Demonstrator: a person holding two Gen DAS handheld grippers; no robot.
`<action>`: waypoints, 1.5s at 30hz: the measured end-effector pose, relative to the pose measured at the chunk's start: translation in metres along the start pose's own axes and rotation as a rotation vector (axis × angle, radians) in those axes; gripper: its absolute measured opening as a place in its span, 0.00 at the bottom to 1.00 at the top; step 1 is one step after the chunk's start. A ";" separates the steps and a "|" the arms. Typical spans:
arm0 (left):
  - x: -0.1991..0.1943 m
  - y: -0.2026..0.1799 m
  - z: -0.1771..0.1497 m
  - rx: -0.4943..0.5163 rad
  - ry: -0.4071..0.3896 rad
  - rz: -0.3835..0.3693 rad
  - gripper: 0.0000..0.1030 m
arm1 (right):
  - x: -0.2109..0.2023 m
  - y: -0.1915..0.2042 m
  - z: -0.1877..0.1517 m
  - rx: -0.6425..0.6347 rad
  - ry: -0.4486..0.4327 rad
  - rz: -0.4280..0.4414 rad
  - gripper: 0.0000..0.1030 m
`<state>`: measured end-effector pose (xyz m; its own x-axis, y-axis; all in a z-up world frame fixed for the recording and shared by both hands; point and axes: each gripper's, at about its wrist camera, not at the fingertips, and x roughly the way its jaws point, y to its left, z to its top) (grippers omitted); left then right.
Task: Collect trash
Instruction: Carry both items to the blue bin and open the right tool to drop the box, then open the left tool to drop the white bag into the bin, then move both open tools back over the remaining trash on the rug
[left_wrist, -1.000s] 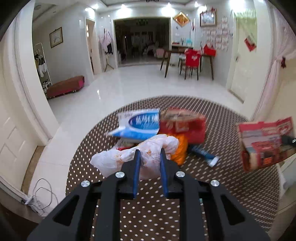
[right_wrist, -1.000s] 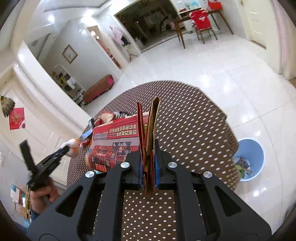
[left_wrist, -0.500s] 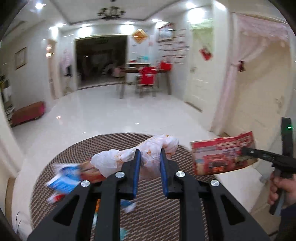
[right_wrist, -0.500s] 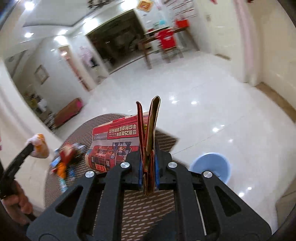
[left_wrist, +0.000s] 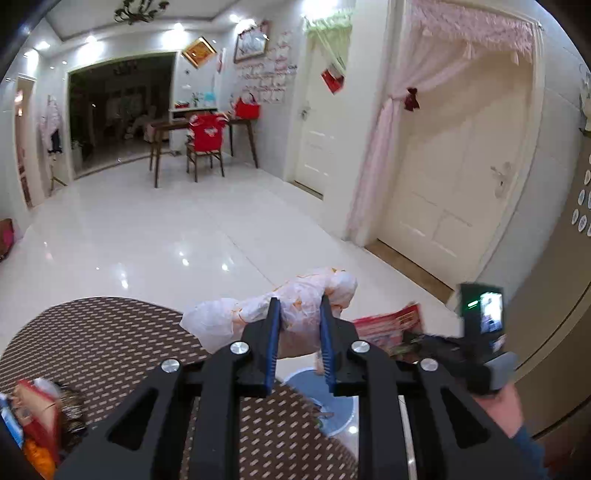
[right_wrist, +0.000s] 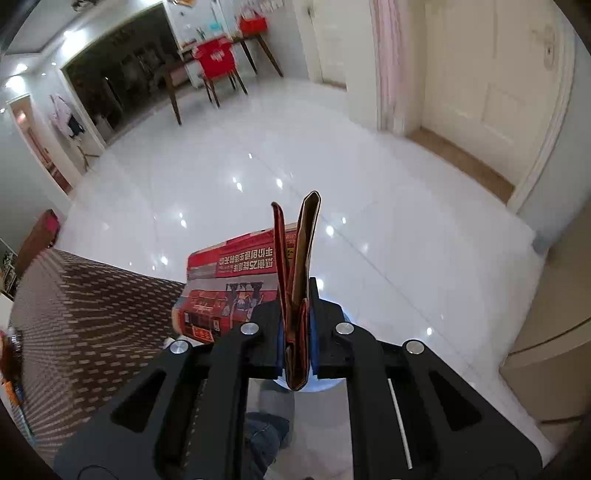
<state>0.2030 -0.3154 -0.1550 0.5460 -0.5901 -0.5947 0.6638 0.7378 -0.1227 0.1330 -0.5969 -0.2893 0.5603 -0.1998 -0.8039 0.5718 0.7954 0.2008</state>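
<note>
My left gripper (left_wrist: 297, 314) is shut on a crumpled white plastic bag (left_wrist: 236, 321) and holds it in the air, just above the blue bin (left_wrist: 332, 402), whose rim shows below the fingers. My right gripper (right_wrist: 295, 317) is shut on a flattened red carton (right_wrist: 229, 288) with printed text. The carton sticks out to the left and up. The carton (left_wrist: 388, 325) and the right gripper's body also show in the left wrist view at lower right. A sliver of the blue bin (right_wrist: 325, 382) shows under the right gripper's fingers.
A brown dotted round rug (left_wrist: 92, 339) lies at lower left, with more red and orange trash (left_wrist: 33, 417) at its left edge. Glossy white floor (right_wrist: 258, 166) lies ahead. White doors (left_wrist: 454, 177) and a pink curtain are at right. A table with a red chair (left_wrist: 205, 140) is far back.
Both grippers swung right, away from the trash pile on the rug, to the blue bin at the rug's edge. Both still hold their items.
</note>
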 end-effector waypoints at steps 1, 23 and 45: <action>0.010 -0.004 0.001 0.002 0.011 -0.007 0.18 | 0.012 -0.002 -0.001 -0.001 0.017 -0.009 0.10; 0.218 -0.061 -0.011 0.036 0.401 -0.122 0.20 | 0.058 -0.088 0.012 0.278 0.013 0.111 0.70; 0.210 -0.047 -0.008 -0.023 0.422 -0.004 0.90 | -0.006 -0.077 0.018 0.279 -0.080 0.114 0.94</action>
<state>0.2825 -0.4720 -0.2803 0.2829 -0.4105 -0.8669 0.6513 0.7457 -0.1405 0.0968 -0.6671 -0.2899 0.6694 -0.1716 -0.7229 0.6387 0.6298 0.4420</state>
